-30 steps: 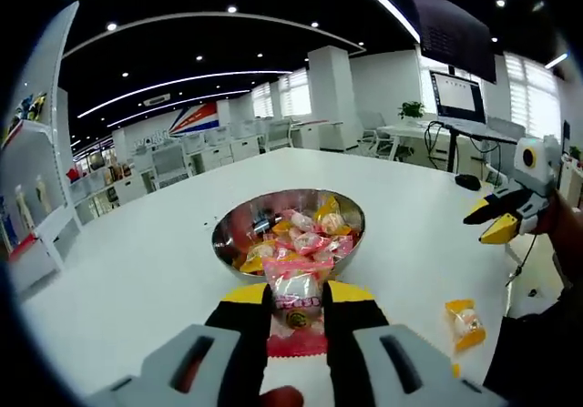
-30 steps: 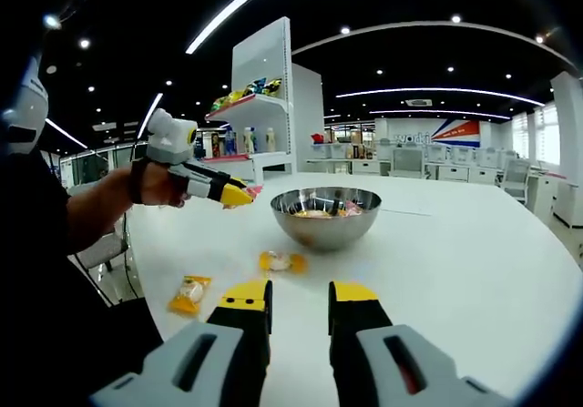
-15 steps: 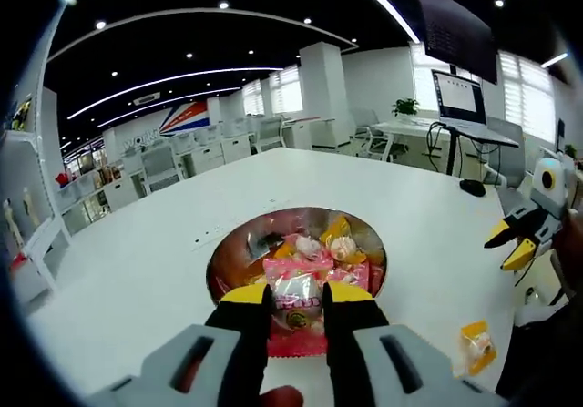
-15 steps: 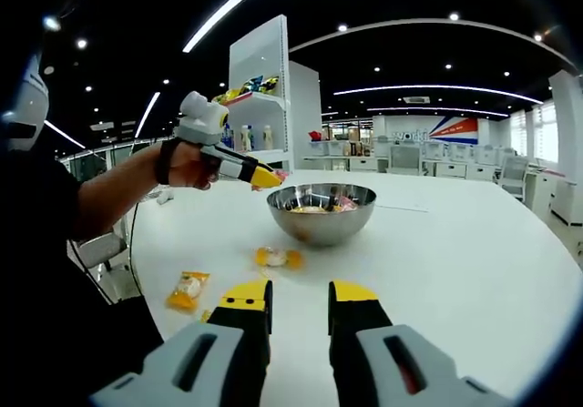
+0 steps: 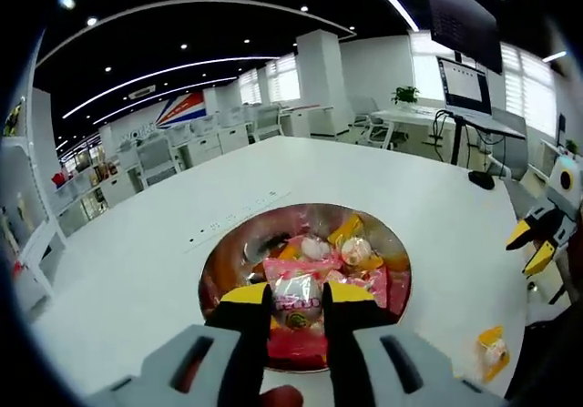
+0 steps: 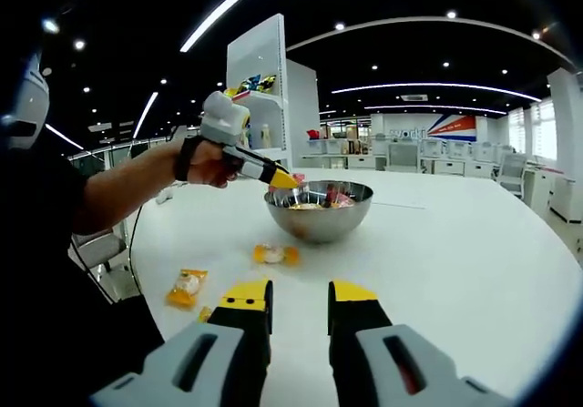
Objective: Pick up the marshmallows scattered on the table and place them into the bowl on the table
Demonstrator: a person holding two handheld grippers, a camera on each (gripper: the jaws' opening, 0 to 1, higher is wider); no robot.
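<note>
Nearest us in the left gripper view, our left hand-held gripper is clamped on a pink-wrapped marshmallow, and over the last second it has travelled from short of the bowl to directly above its near rim, so the steel bowl now lies under the jaws where earlier it sat further ahead. We judge that this sweet is ready to drop: opening the jaws here should let it fall among the pink and yellow packets already inside. In the right gripper view, our right hand-held gripper hovers low over the white counter with its jaws apart and nothing between them. Just ahead of it lie the remaining pieces: a yellow packet to the left near the counter's edge, and a second yellow packet just before the bowl's foot. Nothing stands between the right hand-held gripper and either packet, though the left arm reaches across above the bowl. Beyond are shelves with goods, rows of desks and a monitor.
</note>
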